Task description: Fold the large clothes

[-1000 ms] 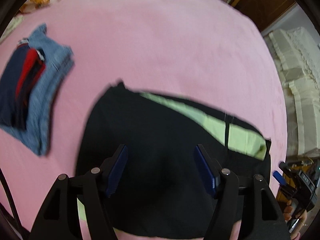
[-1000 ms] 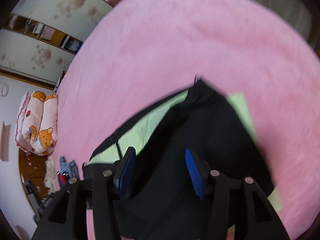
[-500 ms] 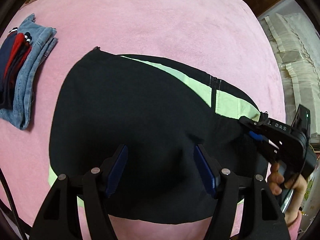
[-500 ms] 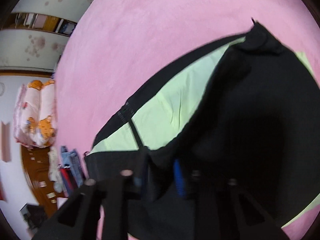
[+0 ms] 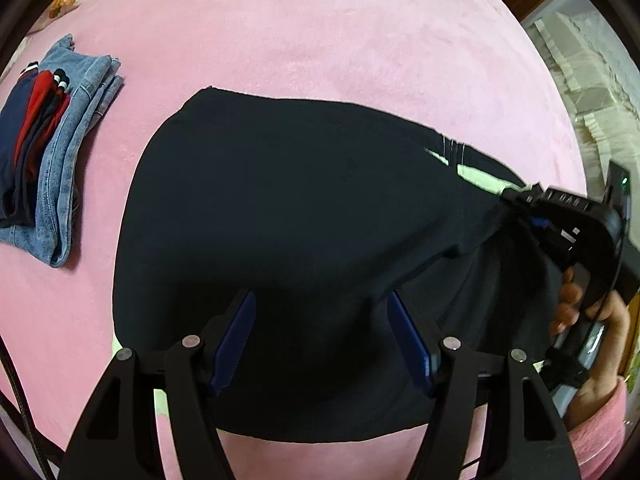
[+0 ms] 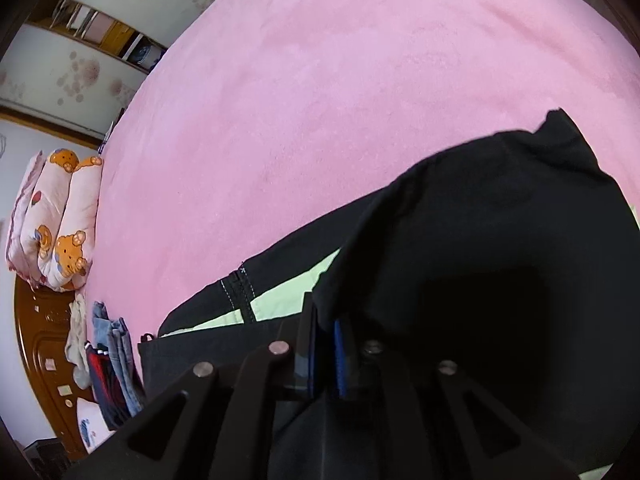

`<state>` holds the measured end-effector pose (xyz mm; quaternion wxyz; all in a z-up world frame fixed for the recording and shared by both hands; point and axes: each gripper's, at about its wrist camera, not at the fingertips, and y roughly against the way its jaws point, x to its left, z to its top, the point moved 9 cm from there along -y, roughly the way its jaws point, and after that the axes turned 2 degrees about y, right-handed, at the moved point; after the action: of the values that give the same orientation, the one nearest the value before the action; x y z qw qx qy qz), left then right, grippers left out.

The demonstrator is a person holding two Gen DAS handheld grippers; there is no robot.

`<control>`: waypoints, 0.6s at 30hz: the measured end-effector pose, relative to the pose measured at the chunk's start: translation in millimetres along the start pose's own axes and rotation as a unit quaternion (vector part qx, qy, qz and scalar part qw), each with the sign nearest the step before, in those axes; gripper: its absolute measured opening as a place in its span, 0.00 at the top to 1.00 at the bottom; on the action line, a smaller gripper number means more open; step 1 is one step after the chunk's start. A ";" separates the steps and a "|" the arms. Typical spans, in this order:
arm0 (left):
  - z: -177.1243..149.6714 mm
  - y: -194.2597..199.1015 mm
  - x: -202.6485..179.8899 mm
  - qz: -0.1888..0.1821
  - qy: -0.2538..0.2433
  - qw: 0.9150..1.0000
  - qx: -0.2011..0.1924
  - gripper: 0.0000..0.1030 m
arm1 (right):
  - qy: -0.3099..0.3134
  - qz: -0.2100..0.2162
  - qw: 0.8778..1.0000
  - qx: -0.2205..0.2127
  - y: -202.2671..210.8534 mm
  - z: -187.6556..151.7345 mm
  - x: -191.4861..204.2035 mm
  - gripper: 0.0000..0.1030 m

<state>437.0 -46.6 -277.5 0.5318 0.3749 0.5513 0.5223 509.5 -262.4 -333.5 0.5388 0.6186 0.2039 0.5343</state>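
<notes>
A large black garment with pale green panels lies on the pink bed. My left gripper is open, its blue pads spread just above the garment's near part. My right gripper is shut on a fold of the black garment and lifts its edge over the green strip. In the left wrist view the right gripper pinches the garment's right edge, with a hand behind it.
A folded stack of jeans with a navy and red garment lies at the left of the bed; it also shows in the right wrist view. Bear-print pillows and a wooden headboard are at the bed's end.
My right gripper closed on the garment's right edge and pulled it over the green panel, which is now mostly covered. My left gripper stayed open over the cloth.
</notes>
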 end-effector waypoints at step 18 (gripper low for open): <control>-23.8 -9.8 -73.0 -0.119 -0.072 0.990 -0.014 0.75 | 0.101 0.068 0.992 0.027 31.8 -97.0 9.2 0.94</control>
<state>426.3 -123.3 -275.4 0.6337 0.3363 0.5445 0.4346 417.0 -221.9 -316.0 0.4608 0.5881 0.2290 0.6240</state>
